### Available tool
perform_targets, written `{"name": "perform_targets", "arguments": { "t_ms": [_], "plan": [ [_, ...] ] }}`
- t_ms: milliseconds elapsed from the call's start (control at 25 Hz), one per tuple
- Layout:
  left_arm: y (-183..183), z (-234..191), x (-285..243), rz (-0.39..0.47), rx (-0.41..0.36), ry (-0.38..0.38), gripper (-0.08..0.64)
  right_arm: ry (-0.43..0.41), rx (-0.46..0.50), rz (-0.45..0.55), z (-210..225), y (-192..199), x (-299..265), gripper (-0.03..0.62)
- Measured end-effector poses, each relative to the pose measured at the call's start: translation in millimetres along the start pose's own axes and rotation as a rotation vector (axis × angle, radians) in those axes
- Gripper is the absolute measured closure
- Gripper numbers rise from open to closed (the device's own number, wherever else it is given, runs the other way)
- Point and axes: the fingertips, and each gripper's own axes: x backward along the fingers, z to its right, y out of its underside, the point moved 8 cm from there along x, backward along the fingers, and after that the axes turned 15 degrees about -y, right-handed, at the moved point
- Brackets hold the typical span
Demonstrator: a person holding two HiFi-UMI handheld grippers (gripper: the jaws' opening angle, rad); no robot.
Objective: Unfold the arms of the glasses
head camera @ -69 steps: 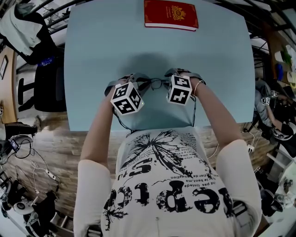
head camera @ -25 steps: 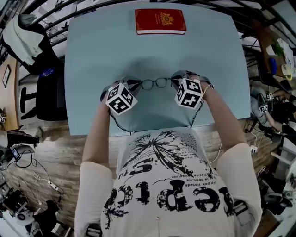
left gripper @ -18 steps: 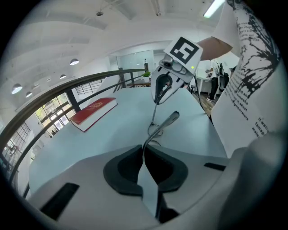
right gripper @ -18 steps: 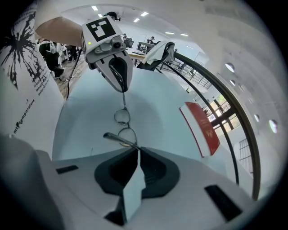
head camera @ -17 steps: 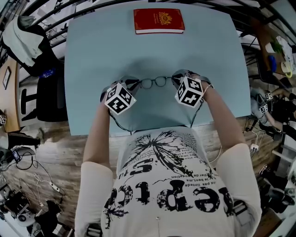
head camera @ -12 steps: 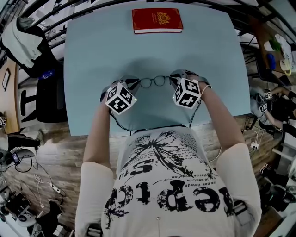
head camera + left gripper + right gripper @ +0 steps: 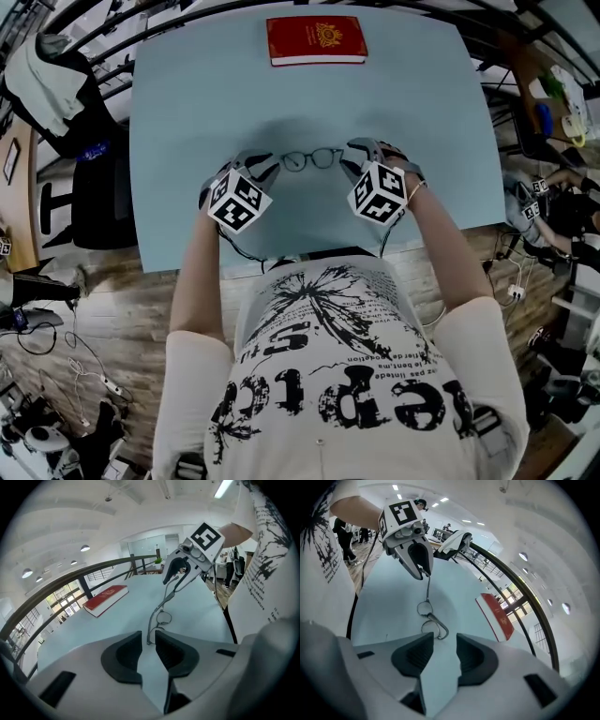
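Observation:
Thin dark-framed glasses [image 7: 312, 159] lie lenses-up on the light blue table [image 7: 187, 112], stretched between my two grippers. My left gripper [image 7: 261, 169] is shut on the tip of one arm; in the left gripper view that arm [image 7: 151, 629] runs straight out from between the pads. My right gripper [image 7: 352, 161] stands open, its jaws have just been opening, and nothing is pressed between them. In the right gripper view the hooked end of the other arm [image 7: 439, 631] rests just ahead of the pads, with the lenses [image 7: 425, 607] beyond.
A red book [image 7: 316, 39] lies at the table's far edge, well beyond the glasses. The near table edge runs just under my wrists. Chairs, cables and clutter surround the table on the floor.
Since the first frame the hands have spread apart and the glasses now lie stretched out between them. In the last half second the right gripper's fingers parted; both cubes shifted slightly.

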Motion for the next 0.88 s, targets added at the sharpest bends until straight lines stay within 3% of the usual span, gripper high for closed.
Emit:
{"name": "perform_targets", "arguments": {
  "t_ms": [120,320,440,640,880],
  "plan": [
    [-3.3,0.7,19.4,0.055,0.04,-0.072,0.469,0.058,-0.075,0.058,-12.1,-3.5,15.4,0.44],
    [-14.6,7.9,59.7,0.19,0.128,-0.175,0.499,0.233,-0.253,0.225,-33.1,-13.5,48.1,0.566],
    [-24.9,12.3,88.5,0.285,0.19,-0.228,0.52,0.319,-0.322,0.366,-48.5,-20.4,69.3,0.578],
    [-44.2,12.6,139.4,0.443,0.281,-0.321,0.531,0.383,-0.441,0.642,-69.1,-32.4,106.1,0.58],
    [-53.8,10.5,192.4,0.559,0.382,-0.465,0.532,0.451,-0.46,0.82,-91.1,-45.6,141.9,0.581]
  ]
}}
